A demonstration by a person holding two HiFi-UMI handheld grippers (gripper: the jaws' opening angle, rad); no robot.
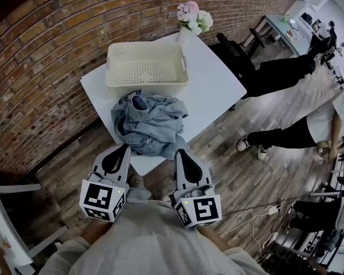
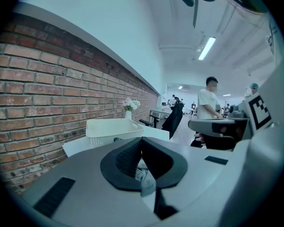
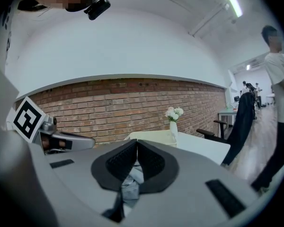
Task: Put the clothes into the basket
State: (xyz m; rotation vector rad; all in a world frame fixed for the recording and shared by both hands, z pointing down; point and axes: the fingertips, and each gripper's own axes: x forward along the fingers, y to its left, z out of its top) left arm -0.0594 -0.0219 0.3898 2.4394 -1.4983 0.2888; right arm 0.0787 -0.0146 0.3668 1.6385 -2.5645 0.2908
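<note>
Pinching the clothes (image 1: 152, 122), left claw (image 1: 125, 148) and right claw (image 1: 180, 153) are shut; trailing cloth may snag the twelve-o'clock basket (image 1: 147, 85).

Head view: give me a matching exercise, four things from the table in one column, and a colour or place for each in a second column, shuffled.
Things:
1. basket
2. clothes
3. flowers
4. table

Descriptions:
A. blue denim, heaped on the near part of the table
B. pink and white, at the far corner
C. cream, perforated, nothing inside
D. white, plain top, beside the brick wall

Pairs: 1-C, 2-A, 3-B, 4-D
</note>
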